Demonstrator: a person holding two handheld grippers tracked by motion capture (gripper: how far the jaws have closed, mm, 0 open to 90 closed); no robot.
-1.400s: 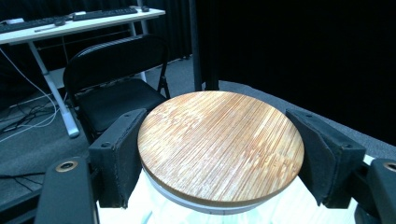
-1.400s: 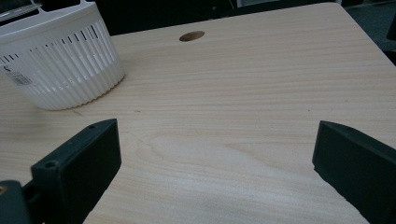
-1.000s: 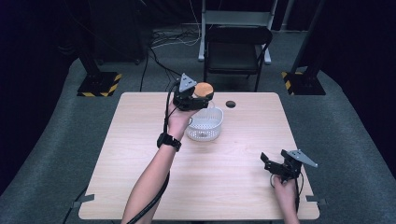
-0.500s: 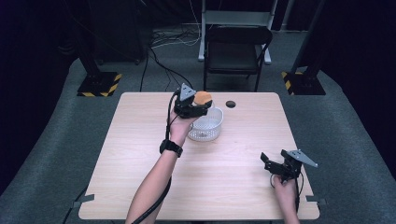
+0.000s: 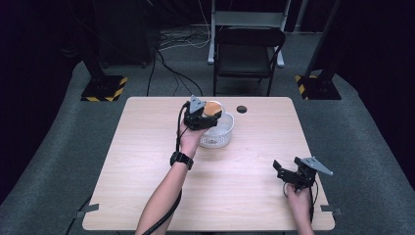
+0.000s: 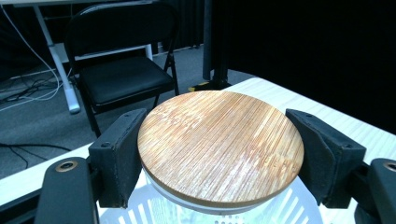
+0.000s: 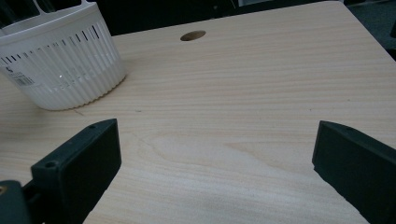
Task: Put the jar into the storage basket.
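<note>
My left gripper (image 5: 208, 113) (image 6: 219, 149) is shut on a round wooden lid (image 6: 219, 144) (image 5: 212, 108), its jaws pressing on the lid's two sides. The lid is level and hangs just above the white slotted basket (image 5: 218, 134) (image 6: 299, 210) at the middle back of the table. Near the table's front right corner my right gripper (image 5: 286, 170) (image 7: 215, 163) rests low over bare wood, jaws wide open with nothing between them. In the right gripper view the basket (image 7: 60, 65) stands at the far left.
A round cable hole (image 5: 241, 108) (image 7: 192, 35) sits in the tabletop (image 5: 147, 161) behind and to the right of the basket. A black folding chair (image 5: 247, 54) (image 6: 121, 74) stands beyond the far edge. Two stand bases with yellow-black stripes (image 5: 103, 88) flank the table on the floor.
My left gripper has come down with the wooden lid, from above the basket to just over its rim. The right gripper has stayed where it was.
</note>
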